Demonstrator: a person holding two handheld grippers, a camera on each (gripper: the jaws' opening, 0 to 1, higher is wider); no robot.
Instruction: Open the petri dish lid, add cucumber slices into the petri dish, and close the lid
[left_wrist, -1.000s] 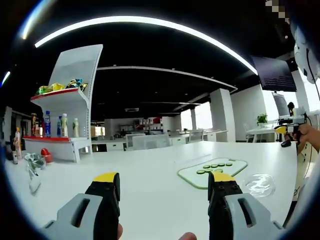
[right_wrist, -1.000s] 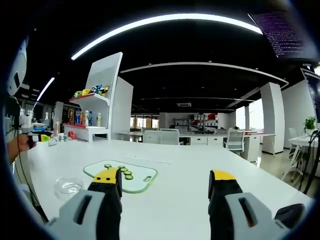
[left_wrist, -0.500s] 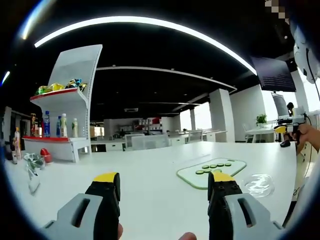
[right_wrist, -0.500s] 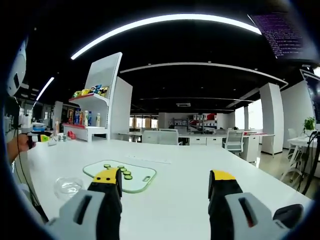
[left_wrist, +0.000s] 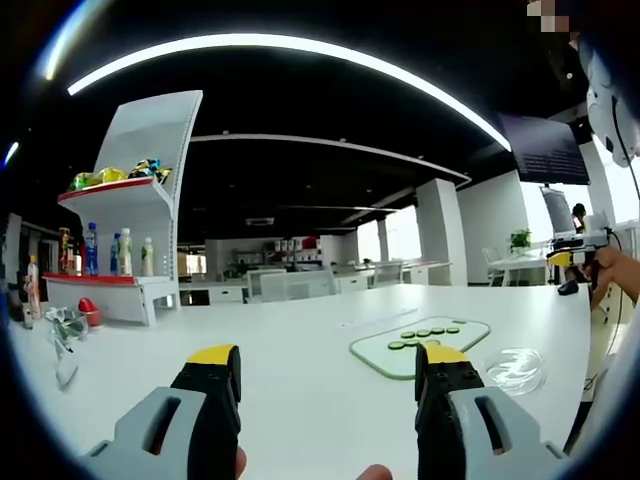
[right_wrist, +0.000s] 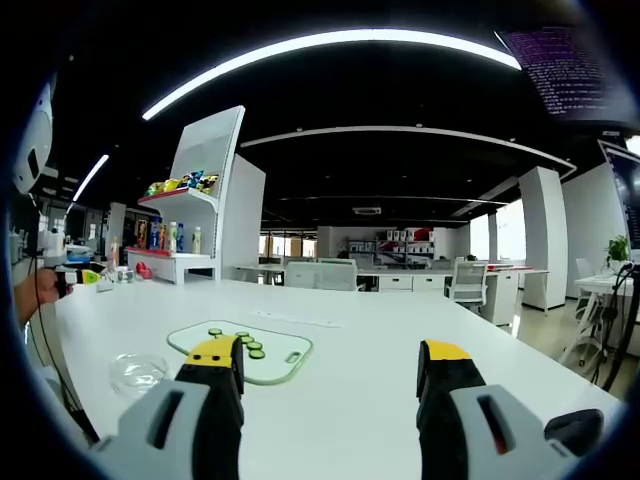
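Petri dish (right_wrist: 137, 371) lidded beside cutting board (right_wrist: 285, 359) with cucumber slices (right_wrist: 243, 340); both grippers wide, empty.

White worktop (left_wrist: 300, 340) spreads ahead of tongs, also in right gripper view (right_wrist: 340, 390). Pale green cutting board (left_wrist: 470, 330) lies flat on it, ahead-right of left tongs; in right gripper view, board (right_wrist: 285, 362) ahead-left. White display shelf (left_wrist: 130, 200) stands far ahead-left, bottles (left_wrist: 120, 255) on lower ledge, coloured packets (left_wrist: 120, 175) on upper. Same shelf (right_wrist: 205, 190) in right gripper view. Curved ceiling light strip (left_wrist: 300, 45) overhead. Dark wall screen (left_wrist: 545, 145) upper right. Office chairs (right_wrist: 320, 273) and desks far ahead.
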